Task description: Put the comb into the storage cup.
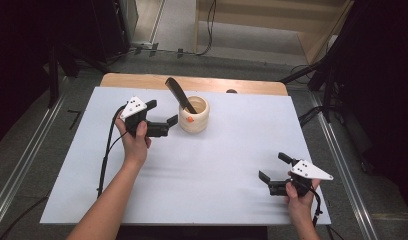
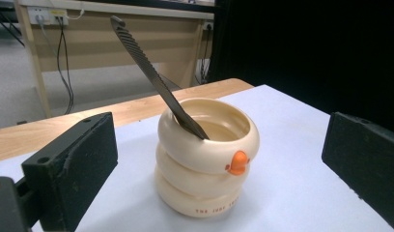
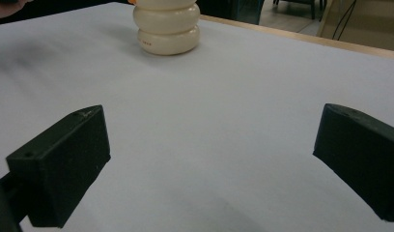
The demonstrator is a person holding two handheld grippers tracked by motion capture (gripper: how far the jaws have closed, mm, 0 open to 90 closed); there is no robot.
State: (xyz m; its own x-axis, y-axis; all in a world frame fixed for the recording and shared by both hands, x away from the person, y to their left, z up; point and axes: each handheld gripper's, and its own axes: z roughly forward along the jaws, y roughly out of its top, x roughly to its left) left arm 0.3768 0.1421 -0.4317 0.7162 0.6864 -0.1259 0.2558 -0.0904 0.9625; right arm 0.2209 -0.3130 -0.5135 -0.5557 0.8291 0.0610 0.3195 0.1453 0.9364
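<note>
**My left gripper lines up on the cream holder with the comb in it**

A cream holder (image 2: 207, 157), shaped like three stacked rings with a small orange beak (image 2: 238, 162) on its top ring, stands upright on the white table cover (image 1: 202, 170). A dark comb (image 2: 154, 77) leans inside it, teeth end down in the hollow and handle end rising up and away past the rim. The holder is my landmark for everything else.

My left gripper (image 1: 161, 116) hovers just beside the holder, on its left in the high view, pointed straight at it. Its jaws are spread wide and hold nothing; in the left gripper view the holder sits between them but farther ahead, not yet touched.

My right gripper (image 1: 276, 167) is well apart from the holder, near the front right corner of the cover. Its jaws are also wide apart and empty, low over bare cover, and the holder shows far ahead in the right gripper view.

Behind the holder runs the bare wooden table edge (image 1: 142, 80).

To do this step well, I judge I should choose my target first: for the comb, come in higher and close on the free handle end, then lift along its lean so the holder does not tip. For the holder itself, close around a ring groove, squarely and gently.
</note>
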